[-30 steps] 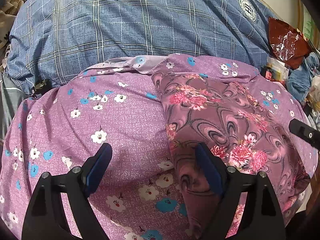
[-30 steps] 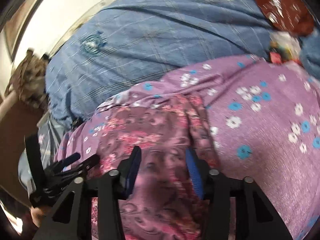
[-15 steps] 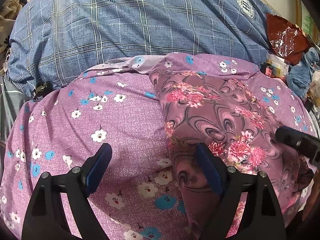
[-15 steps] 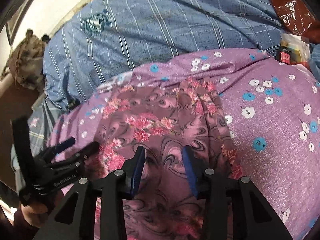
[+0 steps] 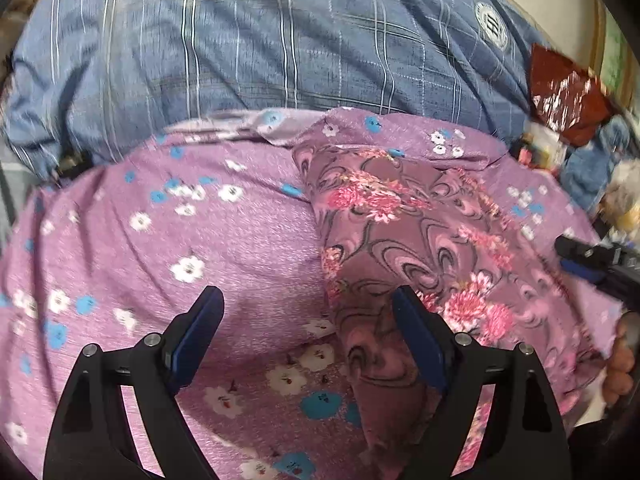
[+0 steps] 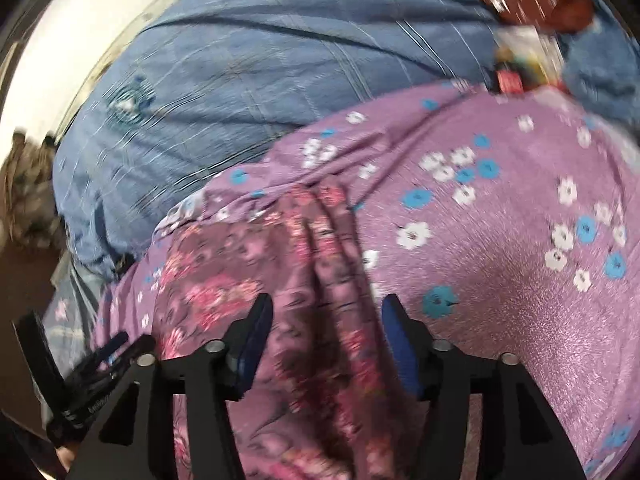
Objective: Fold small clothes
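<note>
your left gripper (image 5: 306, 332) hangs over the near part of the bed with its jaws spread wide and nothing pinched; between them lies the purple sheet with white and blue flowers (image 5: 224, 256), and the right-hand finger (image 5: 420, 344) sits over the left edge of the garment. that garment, a mauve cloth with pink blooms and dark swirls (image 5: 404, 240), lies as a long strip on the purple sheet, running from the far fold of the sheet down toward you, just right of the middle in the left wrist view. beyond both, farther off, is the blue checked blanket (image 5: 280, 48). your right gripper (image 6: 326, 334) is over the near end of the same garment (image 6: 256, 276); its jaws are opening, and a raised ridge of the cloth runs up between them, though the picture is blurred and the pads seem to stand clear of it. at the far right lie a dark red foil bag (image 5: 568, 92) and some small clutter i can't make out.
</note>
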`<state>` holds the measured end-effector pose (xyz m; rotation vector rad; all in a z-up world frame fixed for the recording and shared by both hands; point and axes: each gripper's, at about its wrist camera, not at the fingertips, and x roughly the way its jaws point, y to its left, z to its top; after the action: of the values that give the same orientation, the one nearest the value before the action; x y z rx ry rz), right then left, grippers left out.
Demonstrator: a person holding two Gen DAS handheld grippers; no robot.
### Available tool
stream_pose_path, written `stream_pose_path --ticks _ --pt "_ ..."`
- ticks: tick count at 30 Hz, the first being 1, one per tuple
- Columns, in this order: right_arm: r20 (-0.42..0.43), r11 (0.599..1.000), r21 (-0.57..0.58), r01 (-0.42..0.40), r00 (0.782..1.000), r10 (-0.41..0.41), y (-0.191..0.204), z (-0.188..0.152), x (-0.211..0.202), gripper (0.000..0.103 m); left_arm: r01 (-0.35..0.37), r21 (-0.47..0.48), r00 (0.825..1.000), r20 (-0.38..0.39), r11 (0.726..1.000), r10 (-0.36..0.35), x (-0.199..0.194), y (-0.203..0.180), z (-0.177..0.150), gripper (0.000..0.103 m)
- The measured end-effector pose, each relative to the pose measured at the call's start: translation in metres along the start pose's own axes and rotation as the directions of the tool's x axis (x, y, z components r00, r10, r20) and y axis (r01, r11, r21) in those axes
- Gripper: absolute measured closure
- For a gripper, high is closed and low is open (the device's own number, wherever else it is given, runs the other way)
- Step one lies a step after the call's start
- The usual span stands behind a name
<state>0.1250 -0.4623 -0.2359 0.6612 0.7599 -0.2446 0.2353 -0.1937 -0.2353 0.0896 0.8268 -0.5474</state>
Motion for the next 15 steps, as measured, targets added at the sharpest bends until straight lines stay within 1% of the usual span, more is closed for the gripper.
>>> stream_pose_path --ticks 1,2,4,6,8,10,12,14,15 --pt "-0.006 1.000 0.029 -0.005 1.000 0.005 -0.007 0.002 0.002 0.041 0.026 -0.022 1.000 -0.002 0.999 -0.026 0.001 0.003 0.001 0.016" --pt "-0.005 0.999 0.041 -0.008 1.000 0.008 -0.010 0.003 0.002 0.041 0.036 -0.036 0.999 -0.001 0.999 -0.036 0.002 0.006 0.002 0.016" --pt "0.015 0.999 0.034 -0.004 1.000 0.003 -0.011 0.005 -0.001 0.041 0.032 -0.041 1.000 0.001 0.999 -0.032 0.002 0.007 0.003 0.016" --pt "0.061 1.000 -0.024 0.016 0.998 -0.015 -0.002 0.003 -0.008 0.041 0.056 -0.045 0.998 0.011 0.997 -0.056 0.001 0.006 0.004 0.016" --pt "0.083 0.995 -0.089 0.045 0.996 -0.038 0.013 -0.001 -0.009 0.041 0.067 -0.025 0.998 0.016 0.997 -0.067 0.000 0.000 0.003 0.016" --pt "0.109 0.976 -0.183 0.122 0.989 -0.103 0.032 -0.007 -0.008 0.042 0.037 0.016 0.999 0.014 0.999 -0.038 0.001 -0.008 0.000 0.016" --pt "0.142 0.936 -0.283 0.209 0.974 -0.175 0.053 -0.017 -0.006 0.043 0.009 0.050 1.000 0.010 0.999 -0.009 0.004 -0.013 -0.002 0.016" --pt "0.155 0.914 -0.332 0.234 0.969 -0.192 0.065 -0.024 -0.004 0.043 0.004 0.057 1.000 0.008 0.998 -0.005 0.005 -0.015 -0.003 0.016" --pt "0.162 0.903 -0.352 0.247 0.966 -0.201 0.071 -0.027 -0.004 0.045 0.004 0.055 1.000 0.008 0.998 -0.005 0.005 -0.015 -0.004 0.016"
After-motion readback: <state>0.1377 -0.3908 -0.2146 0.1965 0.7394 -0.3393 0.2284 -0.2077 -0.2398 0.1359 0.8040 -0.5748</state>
